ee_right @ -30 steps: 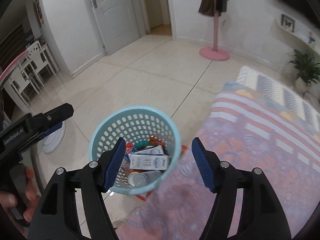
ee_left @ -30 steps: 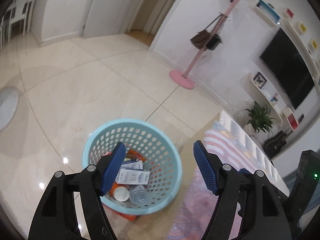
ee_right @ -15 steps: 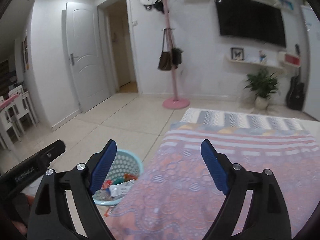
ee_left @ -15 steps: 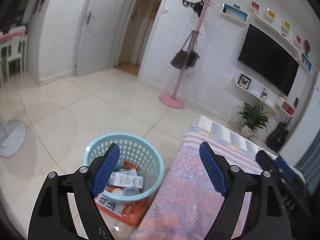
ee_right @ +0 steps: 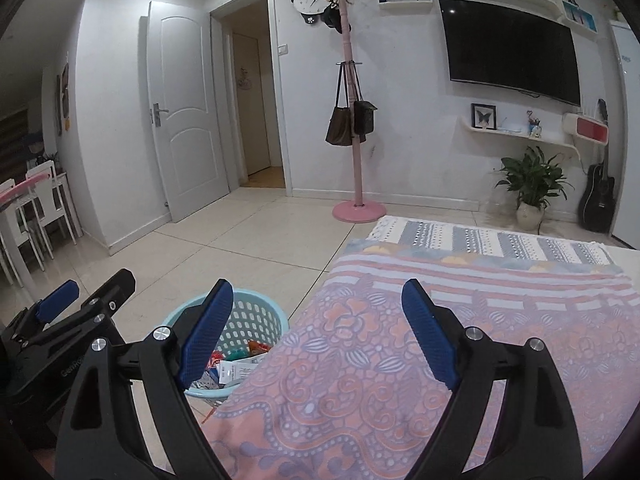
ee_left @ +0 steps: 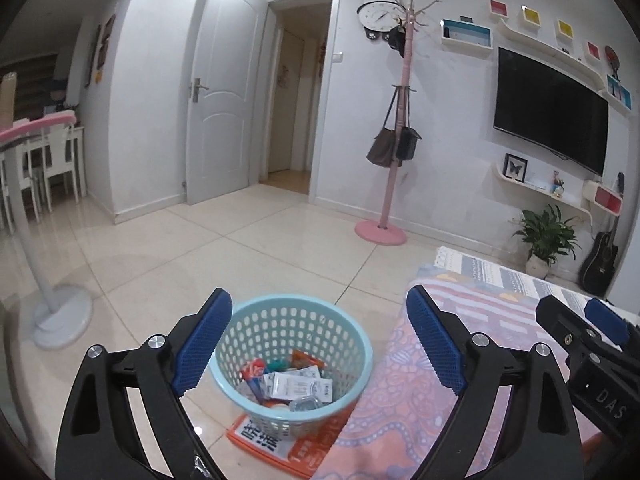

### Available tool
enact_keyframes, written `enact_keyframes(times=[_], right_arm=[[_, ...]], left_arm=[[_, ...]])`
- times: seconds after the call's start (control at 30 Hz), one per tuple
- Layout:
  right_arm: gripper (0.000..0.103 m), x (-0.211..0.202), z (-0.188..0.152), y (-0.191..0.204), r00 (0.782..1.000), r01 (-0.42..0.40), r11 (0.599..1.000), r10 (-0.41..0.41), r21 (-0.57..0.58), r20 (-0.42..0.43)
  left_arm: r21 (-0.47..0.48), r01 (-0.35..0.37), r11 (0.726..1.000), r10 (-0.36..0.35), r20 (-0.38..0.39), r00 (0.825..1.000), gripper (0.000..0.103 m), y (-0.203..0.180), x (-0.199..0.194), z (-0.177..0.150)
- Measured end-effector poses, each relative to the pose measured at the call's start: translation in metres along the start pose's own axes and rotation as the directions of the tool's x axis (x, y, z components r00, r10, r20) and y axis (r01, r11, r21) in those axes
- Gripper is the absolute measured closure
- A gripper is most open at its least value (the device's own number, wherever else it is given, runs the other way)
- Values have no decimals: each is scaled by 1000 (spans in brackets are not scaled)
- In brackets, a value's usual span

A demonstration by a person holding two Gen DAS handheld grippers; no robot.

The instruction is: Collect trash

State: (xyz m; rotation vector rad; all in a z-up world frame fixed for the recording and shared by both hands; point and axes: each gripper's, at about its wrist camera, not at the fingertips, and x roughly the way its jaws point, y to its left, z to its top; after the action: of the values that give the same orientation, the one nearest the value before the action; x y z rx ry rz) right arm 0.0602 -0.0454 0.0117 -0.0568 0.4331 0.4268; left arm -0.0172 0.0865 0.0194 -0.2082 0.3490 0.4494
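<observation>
Blue pads, left wrist view: we see our left gripper [ee_left: 318, 342] with its jaws wide apart and opening more, and nothing is between them.
Basket, left wrist view: the light blue basket [ee_left: 352, 344] stands on the pale tile floor [ee_left: 240, 256], low in the middle, past our fingers.
Trash, left wrist view: the trash [ee_left: 294, 380] lies inside the basket, and we can tell white paper boxes, bright wrappers and a clear plastic thing.
Under the basket, left wrist view: an orange and white flat pack [ee_left: 272, 444] sticks out from under it.
Cloth, left wrist view: a pink and purple patterned cloth [ee_left: 404, 408] covers a surface just beside the basket, on the right.
Other gripper, left wrist view: our right gripper [ee_left: 576, 318] pokes in at the right edge, over the cloth.
Blue pads, right wrist view: we see our right gripper [ee_right: 318, 336] with its jaws wide apart and empty.
Cloth, right wrist view: the patterned cloth [ee_right: 400, 380] fills the space under and past these fingers.
Basket, right wrist view: the basket [ee_right: 256, 320] stands low on the left, partly hidden by the left finger and the cloth edge, with trash [ee_right: 240, 360] showing inside.
Other gripper, right wrist view: our left gripper [ee_right: 86, 294] shows at the left edge, beside the basket.
Far wall, both views: a pink coat stand [ee_left: 386, 184] with bags stands by the wall, well apart from the basket.
</observation>
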Motion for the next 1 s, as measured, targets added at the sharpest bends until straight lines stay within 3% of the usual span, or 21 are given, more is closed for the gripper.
enact_keyframes(times=[0.33, 1.0], right_arm=[[20, 1, 0, 5, 1000, -1, 1000, 1, -17, -2], [18, 3, -2, 6, 1000, -6, 1000, 5, -23, -5]], left_arm=[[-12, -21, 1000, 21, 16, 1000, 9, 4, -4, 3], [-15, -52, 999, 52, 36, 998, 8, 7, -9, 3]])
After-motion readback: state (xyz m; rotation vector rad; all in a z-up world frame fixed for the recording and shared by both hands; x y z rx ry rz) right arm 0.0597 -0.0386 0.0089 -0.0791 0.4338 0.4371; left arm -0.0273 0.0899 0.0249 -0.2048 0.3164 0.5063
